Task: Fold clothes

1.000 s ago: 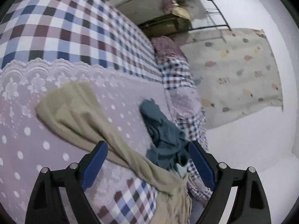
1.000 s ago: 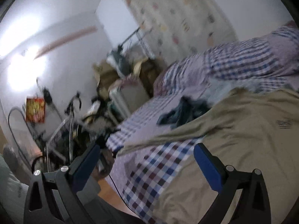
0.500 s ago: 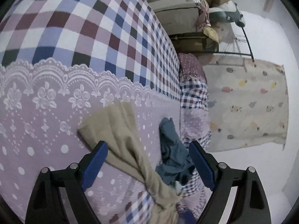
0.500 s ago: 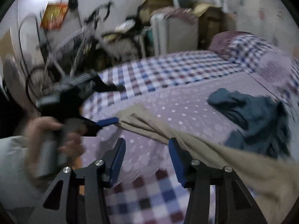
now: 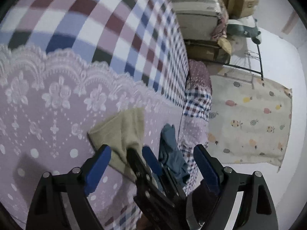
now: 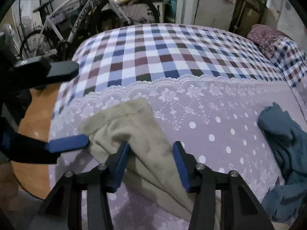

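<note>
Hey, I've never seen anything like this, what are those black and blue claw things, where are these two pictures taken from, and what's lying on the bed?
These are two hand-held tongs; a person carries one in each hand, and each has a camera looking out along its two blue-padded fingers. One picture is from the left tongs, the other from the right tongs. Each view also catches the other tool reaching in.

Both point at a bed with a lilac dotted, lace-edged cover over a checked sheet. On it lie a beige garment, bunched into a long strip, and a crumpled blue-grey garment farther right.

Both tongs are open, gripping nothing. The right one straddles the beige garment's end; the left one's finger lies beside its edge. A bicycle stands behind.
</note>
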